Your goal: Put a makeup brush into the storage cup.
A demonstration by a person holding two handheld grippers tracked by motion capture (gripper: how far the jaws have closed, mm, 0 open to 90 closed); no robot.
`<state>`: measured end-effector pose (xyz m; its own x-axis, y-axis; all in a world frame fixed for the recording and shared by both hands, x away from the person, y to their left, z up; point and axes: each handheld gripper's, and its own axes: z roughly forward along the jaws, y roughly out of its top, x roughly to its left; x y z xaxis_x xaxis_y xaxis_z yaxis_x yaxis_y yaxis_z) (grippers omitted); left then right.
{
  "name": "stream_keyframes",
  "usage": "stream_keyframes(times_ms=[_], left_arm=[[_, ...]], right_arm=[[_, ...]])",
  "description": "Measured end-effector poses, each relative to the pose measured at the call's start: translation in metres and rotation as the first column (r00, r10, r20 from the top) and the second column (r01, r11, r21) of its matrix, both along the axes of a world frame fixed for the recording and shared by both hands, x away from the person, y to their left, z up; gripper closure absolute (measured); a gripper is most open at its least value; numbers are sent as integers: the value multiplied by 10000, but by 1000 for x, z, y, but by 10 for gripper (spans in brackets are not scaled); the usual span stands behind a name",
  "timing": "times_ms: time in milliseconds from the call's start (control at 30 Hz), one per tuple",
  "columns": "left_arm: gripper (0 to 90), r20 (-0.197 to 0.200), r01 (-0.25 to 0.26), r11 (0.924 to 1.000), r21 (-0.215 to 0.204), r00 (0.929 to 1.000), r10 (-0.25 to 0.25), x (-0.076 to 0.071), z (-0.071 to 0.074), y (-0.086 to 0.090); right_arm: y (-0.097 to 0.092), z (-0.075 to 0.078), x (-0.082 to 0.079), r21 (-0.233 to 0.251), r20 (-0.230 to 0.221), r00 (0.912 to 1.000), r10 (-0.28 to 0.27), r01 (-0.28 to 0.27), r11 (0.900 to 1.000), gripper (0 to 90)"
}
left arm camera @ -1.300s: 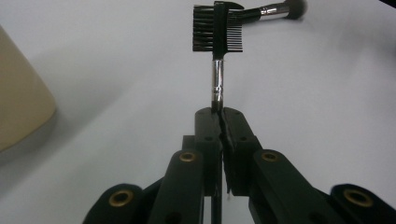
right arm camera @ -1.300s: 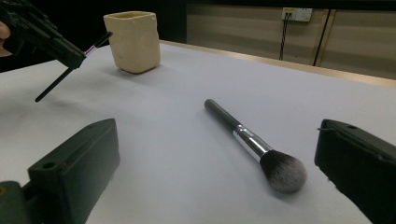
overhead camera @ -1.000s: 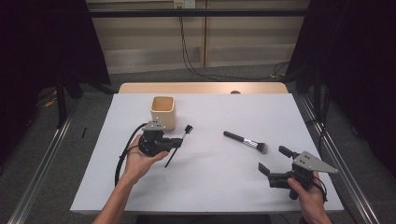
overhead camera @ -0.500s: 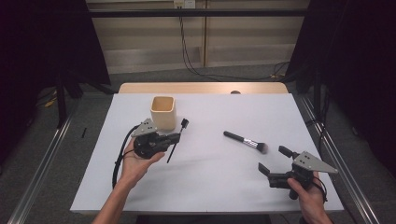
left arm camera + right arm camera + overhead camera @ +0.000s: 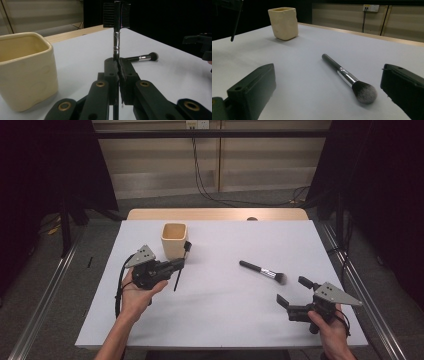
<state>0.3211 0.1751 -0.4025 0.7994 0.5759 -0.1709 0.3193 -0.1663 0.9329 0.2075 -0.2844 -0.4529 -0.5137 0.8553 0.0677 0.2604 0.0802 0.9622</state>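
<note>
Carrying the little comb brush (image 5: pixel 116 15) up beside the cream cup (image 5: pixel 174 240), my left gripper (image 5: pixel 177 265) stays clamped on its handle, so I'll tip it upright over the rim before releasing, right gripper (image 5: pixel 292 294) gaping idle.

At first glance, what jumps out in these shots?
The left tongs, shut on a thin black brow comb-brush, hold it up beside the cream square cup at the white table's far left. A black makeup brush with a fluffy head lies flat right of centre. The right tongs sit open just behind it, holding nothing.
</note>
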Motion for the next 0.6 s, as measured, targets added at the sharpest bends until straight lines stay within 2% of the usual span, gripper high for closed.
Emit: stream_keyframes(times_ms=[267, 433, 600], left_arm=[[859, 197, -334, 9993, -156, 9992, 337, 5, 5, 6], [859, 344, -579, 9974, -419, 9976, 593, 9, 15, 10], [859, 573, -707, 9965, -452, 9957, 733, 14, 25, 12]], right_arm=[[0, 0, 0, -33, -6, 10000, 11, -11, 10000, 0], [1, 0, 1, -33, -9, 10000, 1, -1, 10000, 0], [0, 0, 0, -55, -7, 10000, 25, -25, 10000, 0]])
